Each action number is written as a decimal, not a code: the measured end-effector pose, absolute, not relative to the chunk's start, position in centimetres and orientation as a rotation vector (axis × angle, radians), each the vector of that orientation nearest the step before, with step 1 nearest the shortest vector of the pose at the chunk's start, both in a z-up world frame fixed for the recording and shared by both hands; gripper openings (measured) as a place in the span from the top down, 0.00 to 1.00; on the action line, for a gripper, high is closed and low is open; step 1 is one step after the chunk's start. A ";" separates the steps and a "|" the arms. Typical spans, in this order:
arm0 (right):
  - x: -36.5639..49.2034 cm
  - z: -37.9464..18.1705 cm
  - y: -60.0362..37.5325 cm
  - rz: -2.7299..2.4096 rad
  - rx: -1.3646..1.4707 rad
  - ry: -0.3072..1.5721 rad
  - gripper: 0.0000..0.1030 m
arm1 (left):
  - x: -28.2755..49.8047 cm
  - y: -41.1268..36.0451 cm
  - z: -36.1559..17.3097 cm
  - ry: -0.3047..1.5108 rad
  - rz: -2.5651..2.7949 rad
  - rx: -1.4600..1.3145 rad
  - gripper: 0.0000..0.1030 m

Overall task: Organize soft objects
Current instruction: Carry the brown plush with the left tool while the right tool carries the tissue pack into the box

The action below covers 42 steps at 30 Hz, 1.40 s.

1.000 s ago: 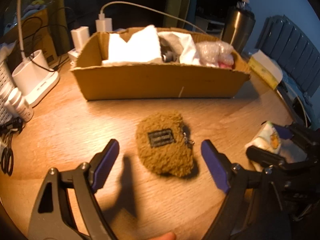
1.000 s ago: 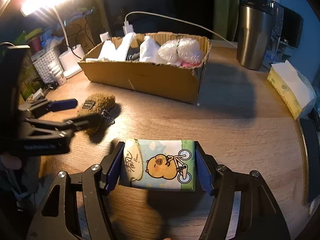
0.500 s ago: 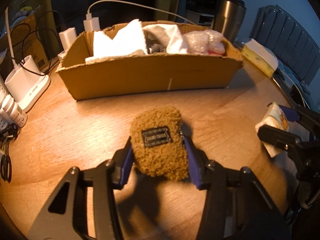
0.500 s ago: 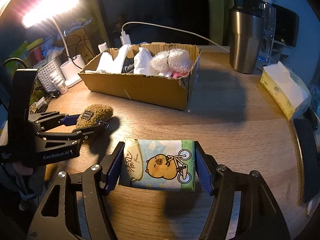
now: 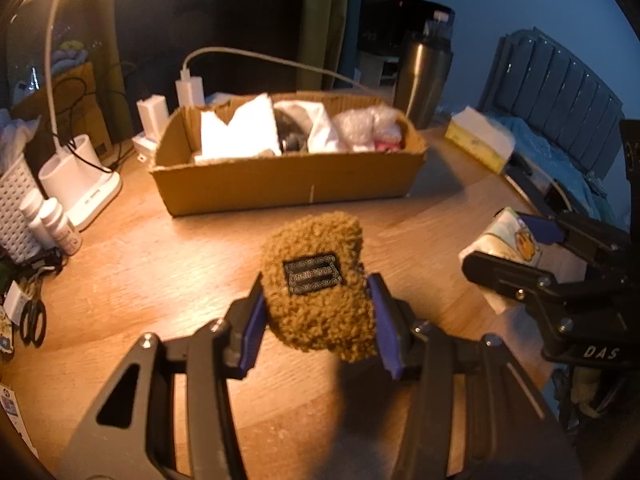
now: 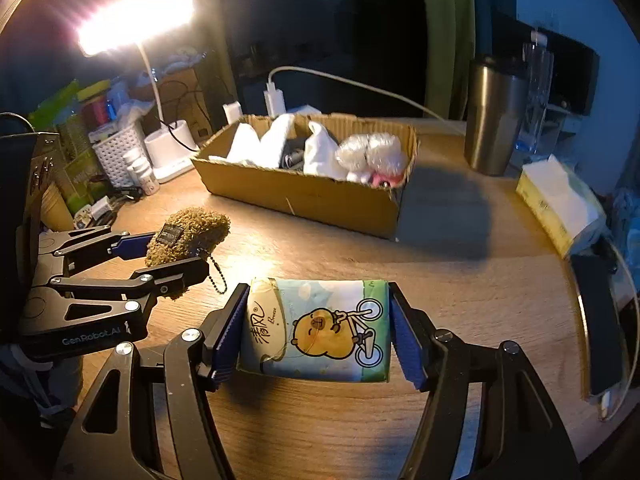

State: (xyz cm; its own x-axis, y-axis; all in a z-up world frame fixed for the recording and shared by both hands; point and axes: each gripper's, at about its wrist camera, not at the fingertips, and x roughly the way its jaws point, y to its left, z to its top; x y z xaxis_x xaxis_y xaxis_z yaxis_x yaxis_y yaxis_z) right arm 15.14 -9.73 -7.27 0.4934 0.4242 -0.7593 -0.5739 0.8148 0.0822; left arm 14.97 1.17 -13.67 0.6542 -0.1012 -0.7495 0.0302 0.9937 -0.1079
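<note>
My left gripper (image 5: 316,304) is shut on a brown fuzzy pouch (image 5: 316,280) with a black label, held above the wooden table; it also shows in the right wrist view (image 6: 188,236) with a bead chain hanging down. My right gripper (image 6: 316,328) is shut on a soft tissue pack (image 6: 320,328) printed with a cartoon bear on a bicycle, held above the table; the pack also shows in the left wrist view (image 5: 504,240). A cardboard box (image 5: 280,184) with white cloths and bagged soft items stands farther back, also in the right wrist view (image 6: 304,196).
A steel tumbler (image 6: 494,120) and a yellow tissue box (image 6: 556,200) stand right of the box. A white lamp base (image 5: 80,184), small bottles (image 5: 56,224), a white basket and scissors (image 5: 32,316) crowd the left edge. A phone (image 6: 600,320) lies at the right edge.
My left gripper closed on the brown pouch and lifted it off the table. My right gripper kept its hold on the tissue pack and rose a little.
</note>
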 end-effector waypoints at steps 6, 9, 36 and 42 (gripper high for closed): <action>13.7 -4.9 -9.6 0.605 -0.201 0.814 0.34 | 13.1 1.3 -11.2 0.794 -0.081 -0.084 0.53; 13.1 -3.7 -9.4 0.603 -0.207 0.787 0.34 | 12.2 1.3 -9.8 0.764 -0.085 -0.079 0.53; 13.0 5.0 -7.7 0.602 -0.252 0.607 0.34 | 10.6 3.0 -0.4 0.551 -0.077 -0.060 0.52; 14.2 5.7 -7.0 0.604 -0.251 0.595 0.34 | 11.5 3.6 0.4 0.543 -0.070 -0.052 0.52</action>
State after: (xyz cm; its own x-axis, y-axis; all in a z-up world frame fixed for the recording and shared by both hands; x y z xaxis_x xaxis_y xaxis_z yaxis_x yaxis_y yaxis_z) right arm 14.17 -6.98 5.69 0.6631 0.4587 -0.5915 -0.5985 0.7995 -0.0509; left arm 11.50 3.60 0.36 0.8537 -0.0803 -0.5145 0.0530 0.9963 -0.0676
